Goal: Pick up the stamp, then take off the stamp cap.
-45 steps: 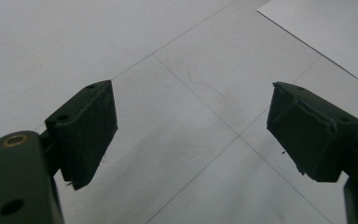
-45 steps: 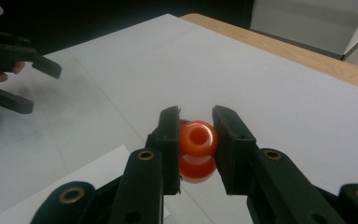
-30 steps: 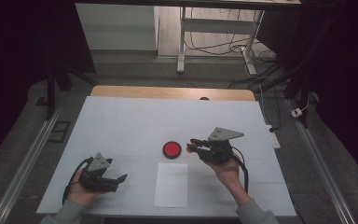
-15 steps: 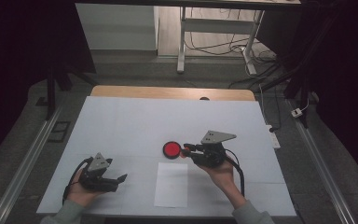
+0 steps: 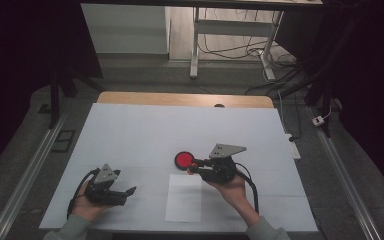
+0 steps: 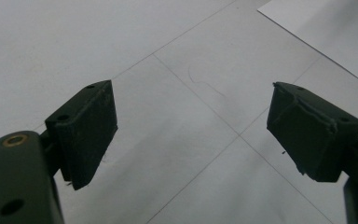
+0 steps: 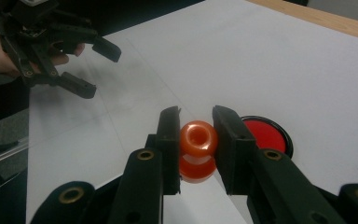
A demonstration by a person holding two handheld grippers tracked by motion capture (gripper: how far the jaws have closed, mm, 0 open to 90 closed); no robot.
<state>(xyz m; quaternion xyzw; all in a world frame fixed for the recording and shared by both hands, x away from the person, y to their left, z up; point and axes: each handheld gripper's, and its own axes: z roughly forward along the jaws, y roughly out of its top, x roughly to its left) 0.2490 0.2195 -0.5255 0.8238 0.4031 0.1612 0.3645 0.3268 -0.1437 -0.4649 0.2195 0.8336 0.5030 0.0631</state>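
Right gripper, held above the white table top, clamped on a glossy orange plastic spool with a hole through its top, one black jaw pressing each side. Just beyond it, a flat round red disc with a black rim, lying on the table near the far edge of a white paper sheet. Left gripper, well apart at the table's near left, jaws spread wide over bare surface, holding nothing.

A lab: white-covered test table, floor cables, metal rails.
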